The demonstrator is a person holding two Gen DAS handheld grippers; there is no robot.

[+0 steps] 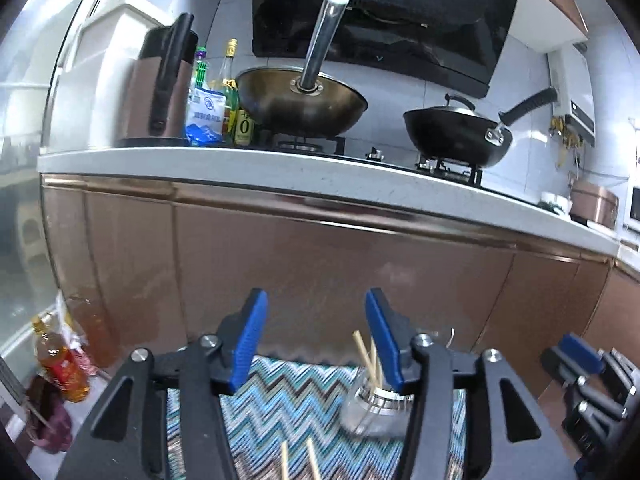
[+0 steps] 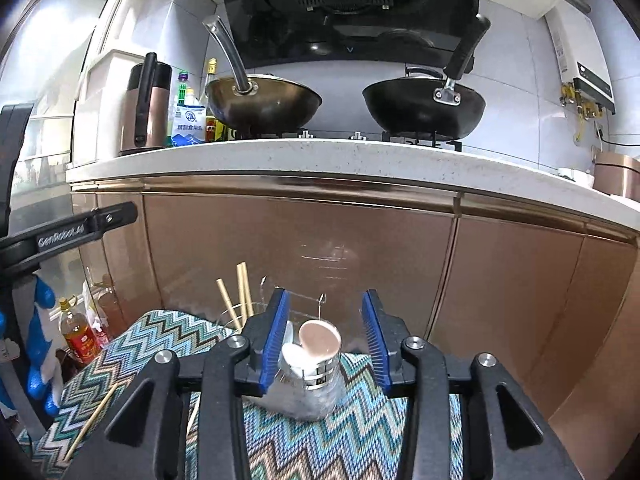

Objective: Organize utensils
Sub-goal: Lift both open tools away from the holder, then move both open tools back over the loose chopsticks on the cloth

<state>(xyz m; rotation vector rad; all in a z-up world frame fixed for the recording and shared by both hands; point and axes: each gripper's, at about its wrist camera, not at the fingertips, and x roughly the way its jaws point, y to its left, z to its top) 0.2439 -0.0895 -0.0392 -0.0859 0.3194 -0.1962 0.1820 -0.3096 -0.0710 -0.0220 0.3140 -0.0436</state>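
Observation:
A clear glass jar [image 2: 308, 384] with a metal band stands on a zigzag-patterned cloth [image 2: 352, 432]; a spoon bowl and white pieces stick out of it. My right gripper [image 2: 325, 340] is open, its blue pads on either side of the jar top, not touching. Wooden chopsticks [image 2: 240, 296] stand in a holder behind it. A loose chopstick [image 2: 90, 424] lies on the cloth at left. My left gripper [image 1: 316, 340] is open and empty above the cloth [image 1: 296, 408]; the jar [image 1: 376, 412] with chopsticks [image 1: 366, 356] sits by its right finger. Two chopstick ends [image 1: 298, 460] lie below.
Brown cabinet fronts [image 2: 320, 248] rise just behind the cloth, under a white counter [image 2: 320, 156] with two woks [image 2: 264, 100], a kettle [image 2: 146, 108] and bottles. Oil bottles [image 2: 78, 336] stand on the floor at left. The other gripper [image 1: 588, 384] shows at right in the left wrist view.

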